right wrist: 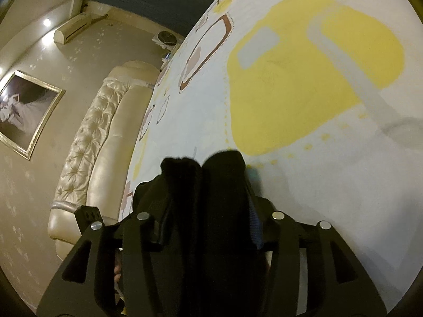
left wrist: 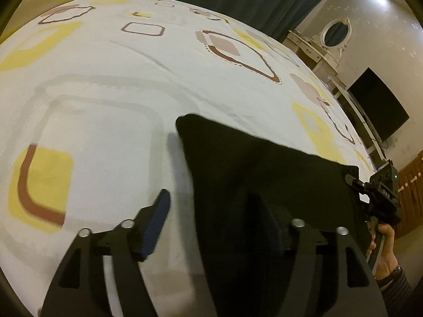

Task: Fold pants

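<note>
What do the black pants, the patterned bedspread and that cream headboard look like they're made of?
Pants: soft matte black cloth, probably knit or fleece; it drapes in limp folds with no shine.
Bedspread: thin woven fabric, likely cotton; flat, matte, printed yellow and brown shapes.
Headboard: glossy buttoned padding, leather or imitation; highlights gleam on the tufts.

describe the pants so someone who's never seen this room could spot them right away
Start from the big bed sheet, pale with yellow and brown rounded squares. At its near edge lies the black pants, one corner bunched at a hand-held gripper. They are the only plain dark cloth on the patterned sheet.
</note>
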`<state>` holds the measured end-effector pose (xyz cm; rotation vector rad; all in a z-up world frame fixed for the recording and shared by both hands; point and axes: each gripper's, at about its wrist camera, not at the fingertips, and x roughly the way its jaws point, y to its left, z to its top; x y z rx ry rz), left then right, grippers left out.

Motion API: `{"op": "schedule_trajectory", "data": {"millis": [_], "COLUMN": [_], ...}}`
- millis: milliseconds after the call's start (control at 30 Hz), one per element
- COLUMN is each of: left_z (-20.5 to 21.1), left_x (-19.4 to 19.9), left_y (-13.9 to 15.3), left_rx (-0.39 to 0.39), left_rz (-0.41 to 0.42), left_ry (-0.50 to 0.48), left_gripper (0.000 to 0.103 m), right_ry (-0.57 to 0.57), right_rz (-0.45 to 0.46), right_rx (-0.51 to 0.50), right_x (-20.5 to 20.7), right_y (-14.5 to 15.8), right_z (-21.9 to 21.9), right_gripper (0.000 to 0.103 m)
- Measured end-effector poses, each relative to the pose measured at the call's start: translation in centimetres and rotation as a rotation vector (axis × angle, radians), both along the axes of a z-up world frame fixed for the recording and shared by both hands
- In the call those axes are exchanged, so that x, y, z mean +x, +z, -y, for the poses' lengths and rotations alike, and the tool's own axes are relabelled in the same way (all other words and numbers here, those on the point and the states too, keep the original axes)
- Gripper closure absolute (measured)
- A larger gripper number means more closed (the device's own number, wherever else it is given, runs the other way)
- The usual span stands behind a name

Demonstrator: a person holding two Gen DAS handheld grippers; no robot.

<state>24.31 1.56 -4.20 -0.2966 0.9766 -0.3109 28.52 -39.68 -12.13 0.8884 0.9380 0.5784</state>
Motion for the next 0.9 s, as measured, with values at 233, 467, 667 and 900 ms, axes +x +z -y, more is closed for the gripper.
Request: {"op": "schedule_trajectory", "data": {"millis": [233,467,667,900], "left_z": [-0.8,-0.7,0.2,3.5], "left_x": [-4.8,-10.3,-14.7,-18.7], "left_y": [0.9,1.7,2.4,2.2], "left_rx": [0.031,0.056,0.09,0.25], "left_rz": [0.024,0.033,0.04,0.043], "left_ry": [0.019,0.022,0.034,-0.019], "left_gripper": [0.027,0.024,0.022,0.022], "right_ry": [-0.026,-0.054,-0.072,-0.084], "right_rz": [-0.018,-0.029,-0.048,-0.086], "right_rx": [0.007,0.027,0.014,-0.052], "right_x": [-4.1,-10.2,-15.2,-19.3], "right_y": [0.2,0.4,0.6,1.5], "right_z": [1.5,2.9,3.6,3.0], "right_gripper": [0.048,0.04,0.039,0.038]}}
